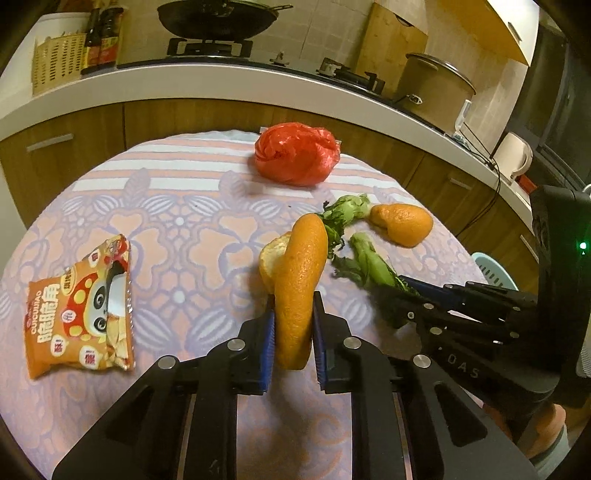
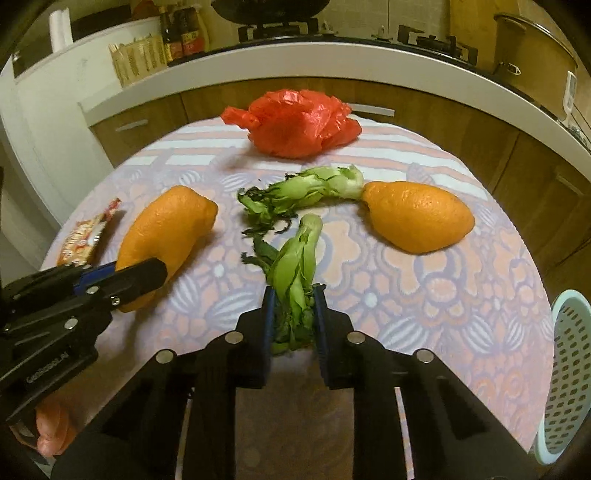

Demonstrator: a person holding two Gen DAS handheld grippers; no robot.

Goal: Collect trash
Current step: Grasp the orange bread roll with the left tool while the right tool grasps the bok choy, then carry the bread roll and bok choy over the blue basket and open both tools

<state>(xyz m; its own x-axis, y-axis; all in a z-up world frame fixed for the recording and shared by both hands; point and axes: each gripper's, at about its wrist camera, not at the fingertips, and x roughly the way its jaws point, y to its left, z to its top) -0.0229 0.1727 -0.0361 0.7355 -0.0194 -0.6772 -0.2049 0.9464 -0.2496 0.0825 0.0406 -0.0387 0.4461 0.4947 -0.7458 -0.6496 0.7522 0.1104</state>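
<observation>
My left gripper (image 1: pixel 293 325) is shut on an orange peel (image 1: pixel 299 280), seen from the side in the right wrist view (image 2: pixel 166 229). My right gripper (image 2: pixel 293 317) is shut on a green vegetable stalk (image 2: pixel 295 269), which also shows in the left wrist view (image 1: pixel 369 262). A second orange peel (image 2: pixel 419 218) and a second vegetable scrap (image 2: pixel 306 192) lie on the patterned table (image 2: pixel 424 295). A crumpled red plastic bag (image 2: pixel 299 123) sits at the far edge. An orange snack packet (image 1: pixel 79 306) lies at the left.
A light blue perforated basket (image 2: pixel 565 369) stands beside the table at the right. Behind the table runs a kitchen counter (image 1: pixel 184 81) with a wok (image 1: pixel 218 16), bottles (image 1: pixel 101 37), a yellow basket (image 1: pixel 57 61) and a rice cooker (image 1: pixel 432 88).
</observation>
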